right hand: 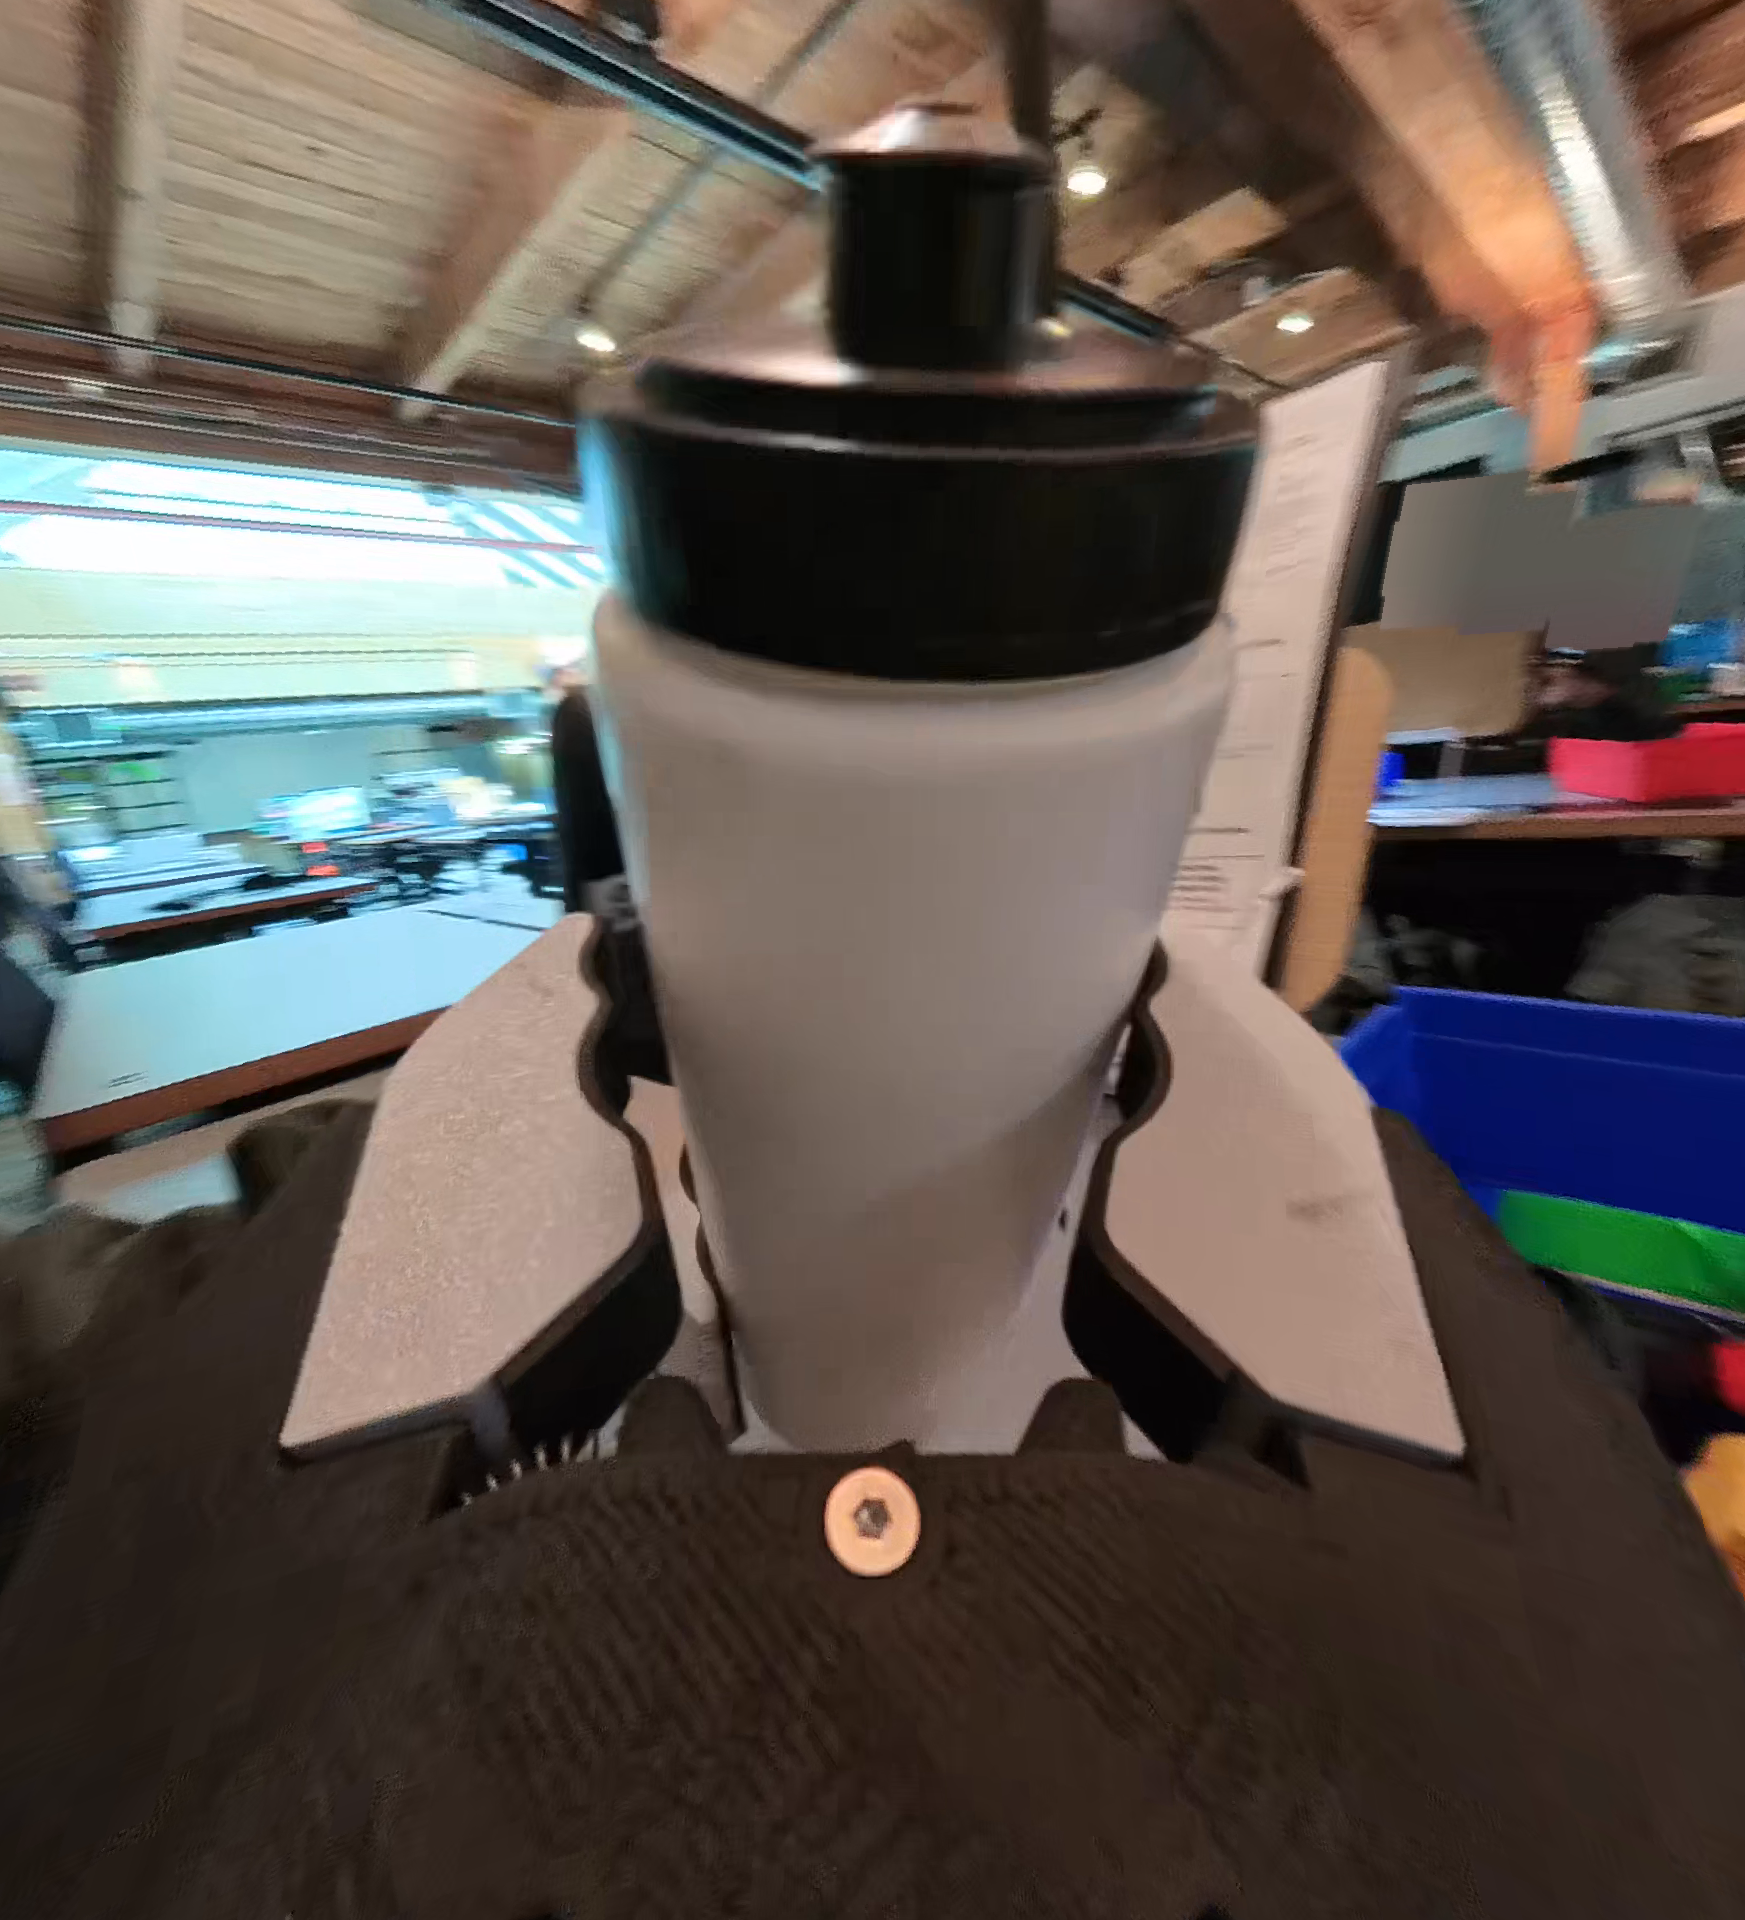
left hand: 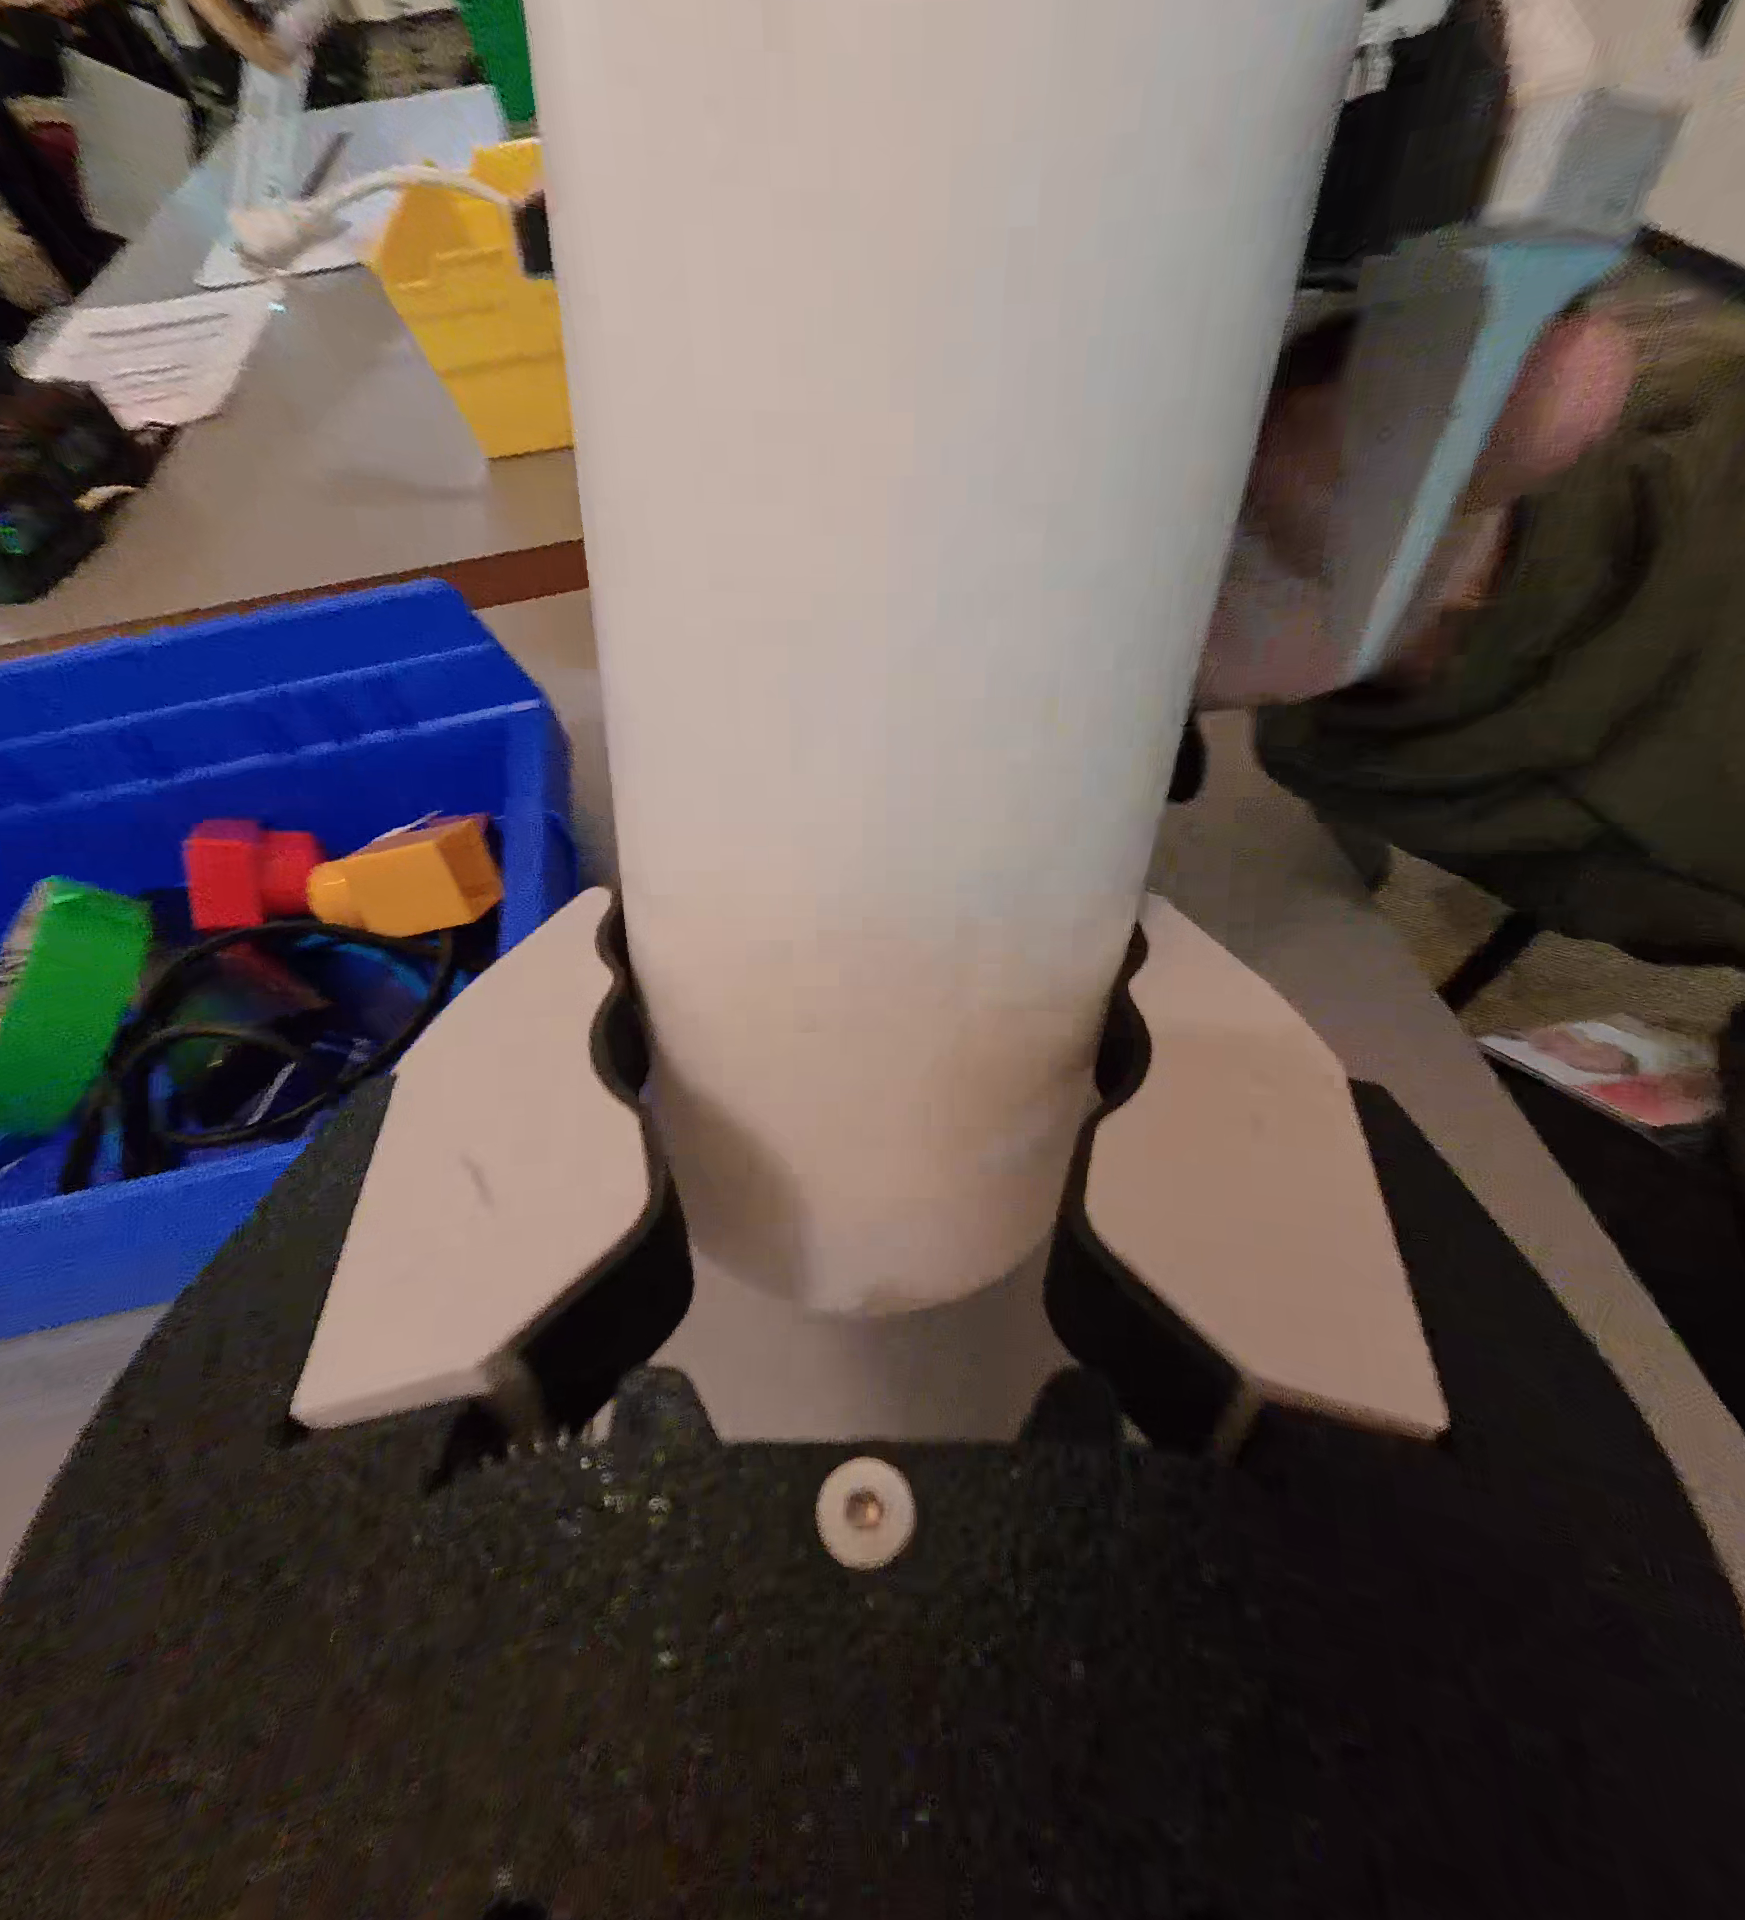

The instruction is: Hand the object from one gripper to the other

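Note:
A white bottle (left hand: 889,582) with a black cap (right hand: 920,540) is the object. In the left wrist view it stands up between my left gripper's (left hand: 878,997) fingers, rounded bottom end near the gripper's base, top out of frame. The left fingers press its sides. In the right wrist view the same bottle (right hand: 909,987) stands between my right gripper's (right hand: 883,1018) fingers, which close against its lower body. Both grippers hold the bottle. Each gripper is hidden from the other's view behind the bottle.
A blue bin (left hand: 224,707) with green, red and orange blocks and a black cable sits on the table to my left gripper's left; it shows at the right of the right wrist view (right hand: 1595,1112). A yellow bin (left hand: 473,322) stands farther back. A person in an olive jacket (left hand: 1657,665) is close by.

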The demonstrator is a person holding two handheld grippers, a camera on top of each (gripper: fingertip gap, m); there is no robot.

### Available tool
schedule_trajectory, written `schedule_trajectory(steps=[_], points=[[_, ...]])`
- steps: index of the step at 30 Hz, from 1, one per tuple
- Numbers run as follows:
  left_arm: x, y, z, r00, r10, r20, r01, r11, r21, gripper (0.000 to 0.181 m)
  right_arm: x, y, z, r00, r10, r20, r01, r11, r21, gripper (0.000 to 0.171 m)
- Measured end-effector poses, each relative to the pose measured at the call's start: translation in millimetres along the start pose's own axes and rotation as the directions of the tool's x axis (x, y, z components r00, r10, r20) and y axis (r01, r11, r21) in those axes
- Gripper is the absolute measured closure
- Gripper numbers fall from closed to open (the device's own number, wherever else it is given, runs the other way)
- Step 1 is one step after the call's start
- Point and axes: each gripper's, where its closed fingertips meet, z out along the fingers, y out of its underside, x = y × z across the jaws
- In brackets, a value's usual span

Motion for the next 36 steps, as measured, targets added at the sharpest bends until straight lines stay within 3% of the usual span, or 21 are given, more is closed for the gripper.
schedule_trajectory(steps=[4, 7, 9, 12, 15, 18, 21, 24, 29, 30, 32, 34, 36], points=[[-32, -5, 1, 0.950, 0.116, 0.288, -0.103, 0.993, -0.060, 0.095, 20, 7, 6, 0.983, -0.027, -0.179, 0.019, 0.999, -0.047, 0.051], [-42, -14, 4, 0.863, 0.250, 0.440, -0.222, 0.968, -0.115, 0.095, 30, -2, 3, 0.959, -0.017, -0.282, 0.018, 1.000, 0.004, 0.050], [-42, -17, 9, 0.829, 0.285, 0.481, -0.254, 0.959, -0.129, 0.095, 37, -9, -3, 0.935, -0.005, -0.354, 0.023, 0.999, 0.046, 0.066], [-42, -23, 10, 0.810, 0.289, 0.511, -0.273, 0.956, -0.109, 0.095, 35, -14, -5, 0.949, -0.007, -0.317, 0.030, 0.997, 0.066, 0.070], [-24, -23, 10, 0.895, 0.240, 0.375, -0.242, 0.969, -0.042, 0.093, 25, -15, -6, 0.988, 0.027, -0.155, -0.020, 0.999, 0.045, 0.070], [2, -31, 1, 0.993, 0.033, 0.110, -0.045, 0.993, 0.108, 0.078, 0, -22, -10, 0.993, 0.083, 0.082, -0.089, 0.994, 0.070, 0.071], [37, -29, -6, 0.971, -0.104, -0.217, 0.130, 0.985, 0.111, 0.076, -24, -18, -13, 0.959, 0.095, 0.266, -0.111, 0.993, 0.046, 0.070], [59, -13, -1, 0.933, -0.099, -0.346, 0.117, 0.993, 0.030, 0.075, -41, -7, -9, 0.933, 0.083, 0.350, -0.088, 0.996, -0.002, 0.070], [66, 2, 15, 0.927, -0.069, -0.369, 0.059, 0.998, -0.038, 0.079, -45, -2, -4, 0.934, 0.064, 0.353, -0.063, 0.998, -0.014, 0.070], [63, 1, 17, 0.937, -0.061, -0.345, 0.053, 0.998, -0.033, 0.079, -42, -3, -4, 0.940, 0.066, 0.334, -0.067, 0.998, -0.010, 0.072], [37, -1, 18, 0.984, -0.040, -0.172, 0.037, 0.999, -0.022, 0.079, -19, -5, -4, 0.984, 0.039, 0.176, -0.044, 0.999, 0.023, 0.085], [6, -1, 15, 0.999, -0.017, 0.044, 0.018, 0.999, -0.035, 0.080, 3, -3, -4, 1.000, -0.001, 0.015, 0.001, 1.000, 0.010, 0.086], [-26, -3, 5, 0.960, 0.009, 0.281, 0.008, 0.998, -0.060, 0.080, 13, 4, 0, 0.998, 0.017, -0.065, -0.020, 0.998, -0.052, 0.057]])
